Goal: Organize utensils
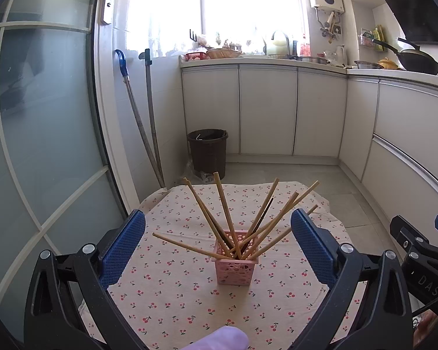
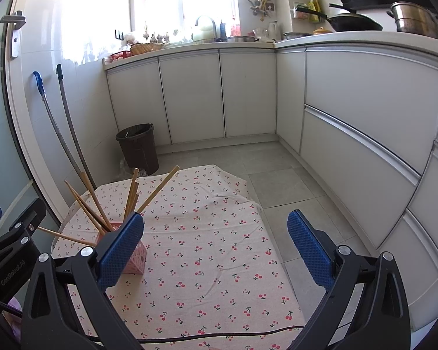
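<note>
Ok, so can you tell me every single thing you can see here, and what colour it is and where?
chopsticks: about ten, mostly light wood, one dark; standing splayed in the holder
holder: one, pink, perforated; on the cloth
cloth: one, cream with red cherries; spread over the low table
bin: one, dark brown; on the floor by the cabinets
mop handles: two, grey, one with a blue grip; leaning on the wall
cabinets: white; along the back and right
wok: one, black; on the counter
steel pot: one; on the counter, right
cable: one, black; across the cloth's near edge
left gripper: blue pads, open
right gripper: blue pads, open
</note>
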### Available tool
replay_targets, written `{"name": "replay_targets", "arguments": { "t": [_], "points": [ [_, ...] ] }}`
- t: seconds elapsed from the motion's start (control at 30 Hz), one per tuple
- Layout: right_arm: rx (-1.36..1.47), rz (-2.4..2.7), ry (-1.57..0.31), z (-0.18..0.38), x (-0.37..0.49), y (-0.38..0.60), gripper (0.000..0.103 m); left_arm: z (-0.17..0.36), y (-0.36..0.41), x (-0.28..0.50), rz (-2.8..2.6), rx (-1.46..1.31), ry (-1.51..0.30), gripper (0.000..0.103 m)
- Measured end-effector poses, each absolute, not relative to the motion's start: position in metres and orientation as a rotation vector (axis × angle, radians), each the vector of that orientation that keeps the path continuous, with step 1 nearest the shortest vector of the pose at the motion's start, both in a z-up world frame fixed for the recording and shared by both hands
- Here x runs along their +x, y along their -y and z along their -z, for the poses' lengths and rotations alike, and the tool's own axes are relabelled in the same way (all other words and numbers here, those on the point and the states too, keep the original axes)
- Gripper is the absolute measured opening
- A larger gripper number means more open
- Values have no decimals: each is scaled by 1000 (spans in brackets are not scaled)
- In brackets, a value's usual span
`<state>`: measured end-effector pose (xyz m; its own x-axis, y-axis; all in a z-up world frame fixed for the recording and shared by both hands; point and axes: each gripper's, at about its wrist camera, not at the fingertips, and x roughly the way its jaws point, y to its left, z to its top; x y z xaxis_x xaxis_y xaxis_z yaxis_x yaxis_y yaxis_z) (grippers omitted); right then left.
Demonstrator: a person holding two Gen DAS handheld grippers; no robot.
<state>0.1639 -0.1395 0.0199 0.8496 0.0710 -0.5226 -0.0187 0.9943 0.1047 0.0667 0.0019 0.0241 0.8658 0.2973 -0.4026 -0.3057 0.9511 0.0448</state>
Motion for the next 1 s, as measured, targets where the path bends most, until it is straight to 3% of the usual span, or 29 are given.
{"name": "replay_targets", "arguments": {
  "t": [0.33, 0.47, 0.7, 0.77, 0.83, 1.0],
  "points": [
    [98, -51, -566, -17, 166, 140, 96, -24, -3, 68, -307, -19, -420, 95],
    [111, -55, -583, -15, 169, 142, 96, -23, -3, 70, -278, -20, -437, 77],
    [123, -56, -595, -12, 170, 143, 96, -20, -5, 72, -233, -36, -449, 69],
    [122, -56, -596, -12, 170, 142, 96, -20, -4, 72, -234, -36, -445, 73],
    [122, -55, -595, -12, 170, 143, 96, -21, -5, 72, -232, -52, -451, 93],
    [125, -52, -596, -13, 171, 144, 96, -24, -4, 69, -246, -51, -429, 96]
  ]
}}
